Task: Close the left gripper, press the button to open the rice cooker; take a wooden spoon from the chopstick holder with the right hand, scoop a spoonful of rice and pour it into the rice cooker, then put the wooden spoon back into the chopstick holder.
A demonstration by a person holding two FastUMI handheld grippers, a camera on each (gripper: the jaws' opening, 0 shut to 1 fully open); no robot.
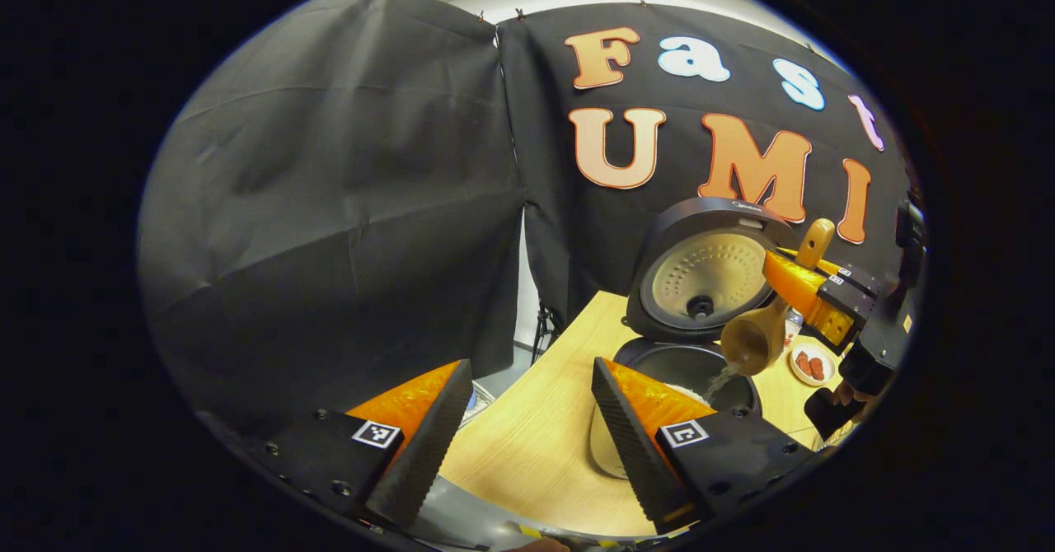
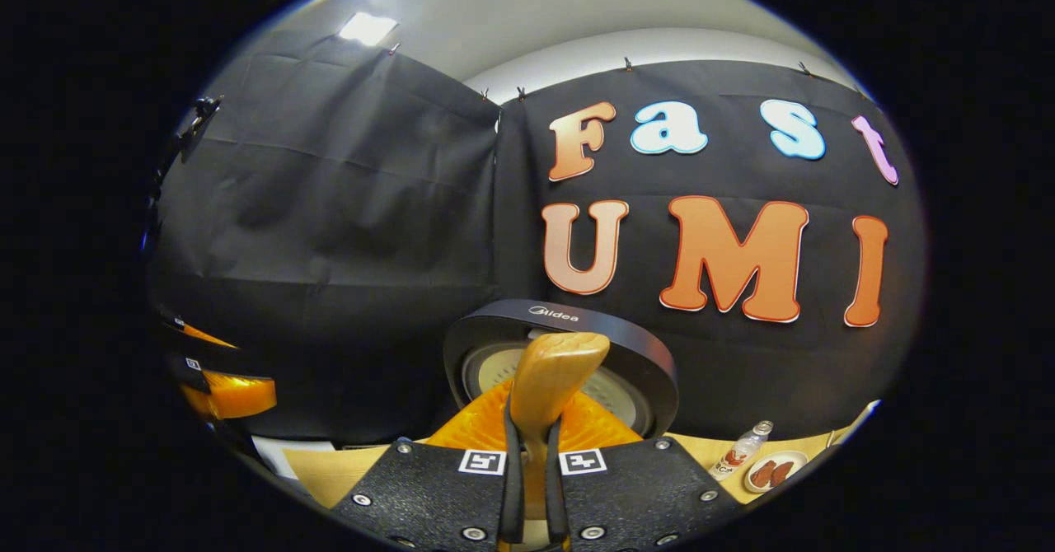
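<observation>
The rice cooker (image 1: 700, 321) stands on the wooden table with its lid (image 1: 710, 276) swung up and its dark inner pot (image 1: 676, 367) exposed. My right gripper (image 1: 781, 278) is shut on the handle of the wooden spoon (image 1: 752, 339), which is tipped over the pot. Rice (image 1: 720, 383) streams from the spoon's bowl into the pot. In the right gripper view the spoon handle (image 2: 554, 375) sticks up between the shut fingers of my right gripper (image 2: 534, 445), in front of the lid (image 2: 635, 367). My left gripper (image 1: 527, 432) is open and empty, low and left of the cooker.
A small white plate (image 1: 812, 364) with red pieces lies right of the cooker, also seen as the plate (image 2: 766, 471) beside a small bottle (image 2: 742, 451). The table (image 1: 569, 346) ends at its left edge near the cloth wall. The left gripper (image 2: 227, 394) shows at far left.
</observation>
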